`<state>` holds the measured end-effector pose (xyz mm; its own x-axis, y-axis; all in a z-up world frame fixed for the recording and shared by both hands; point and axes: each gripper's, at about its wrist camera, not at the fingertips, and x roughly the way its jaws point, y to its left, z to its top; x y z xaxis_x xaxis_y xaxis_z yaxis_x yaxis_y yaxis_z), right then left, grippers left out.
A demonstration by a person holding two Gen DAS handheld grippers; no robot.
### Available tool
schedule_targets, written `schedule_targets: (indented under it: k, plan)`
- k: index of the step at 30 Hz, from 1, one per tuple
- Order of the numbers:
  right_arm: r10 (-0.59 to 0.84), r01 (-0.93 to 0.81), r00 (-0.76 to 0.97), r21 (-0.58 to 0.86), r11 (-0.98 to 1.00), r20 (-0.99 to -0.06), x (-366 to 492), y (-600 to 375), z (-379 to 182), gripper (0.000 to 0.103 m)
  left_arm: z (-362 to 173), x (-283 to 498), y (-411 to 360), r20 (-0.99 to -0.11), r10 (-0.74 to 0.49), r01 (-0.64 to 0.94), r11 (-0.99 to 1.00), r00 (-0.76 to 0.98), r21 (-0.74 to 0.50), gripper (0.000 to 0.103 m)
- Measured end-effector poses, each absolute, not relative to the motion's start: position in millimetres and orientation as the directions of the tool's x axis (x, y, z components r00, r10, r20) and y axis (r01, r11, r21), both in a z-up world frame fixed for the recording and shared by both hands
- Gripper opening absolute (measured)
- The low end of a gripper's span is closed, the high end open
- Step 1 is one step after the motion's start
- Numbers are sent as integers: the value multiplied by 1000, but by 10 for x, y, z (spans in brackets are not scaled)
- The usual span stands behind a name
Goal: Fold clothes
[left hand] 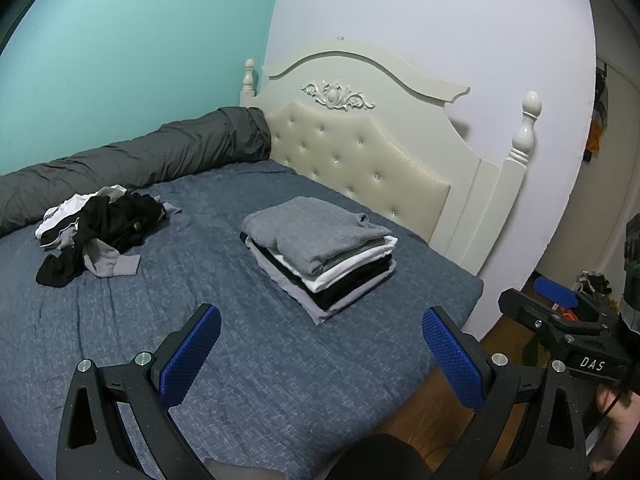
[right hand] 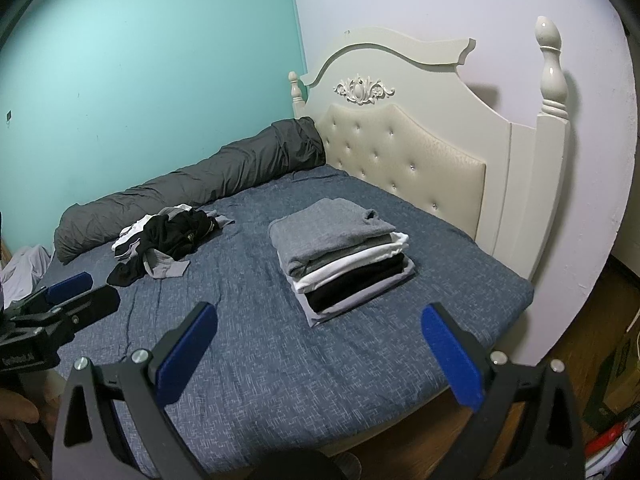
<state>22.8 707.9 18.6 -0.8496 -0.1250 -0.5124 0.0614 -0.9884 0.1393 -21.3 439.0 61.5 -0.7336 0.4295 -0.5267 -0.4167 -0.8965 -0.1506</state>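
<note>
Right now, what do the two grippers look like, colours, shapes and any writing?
Both are alike: the left gripper and the right gripper each have black angular frames with triangular cutouts, silver round bolts and two fingers faced with blue dimpled pads. A white "DAS" label marks the right one's body.

Both my wrist cameras look forward over my fingers [left hand: 208, 344] from the bed's [left hand: 280, 380] near edge, sharing the headboard [right hand: 404, 148] beyond.

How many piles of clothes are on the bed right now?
2. A folded stack, grey top uppermost, sits near the headboard. A loose, unfolded heap of black, white and grey garments lies farther left, near the grey bolster. Garments inside either may be hidden.
</note>
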Motion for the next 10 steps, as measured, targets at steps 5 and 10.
schedule_targets:
  k: [5, 10]
  plan:
    - [-123, 58, -850, 140, -988, -513, 229, 7090, 179, 102, 595, -213, 4409, -527, 436, -424, -893, -730, -152, 103]
    - [-122, 56, -847, 141, -988, -517, 229, 7092, 159, 102, 587, -213, 4430, -525, 429, -421, -896, -735, -142, 102]
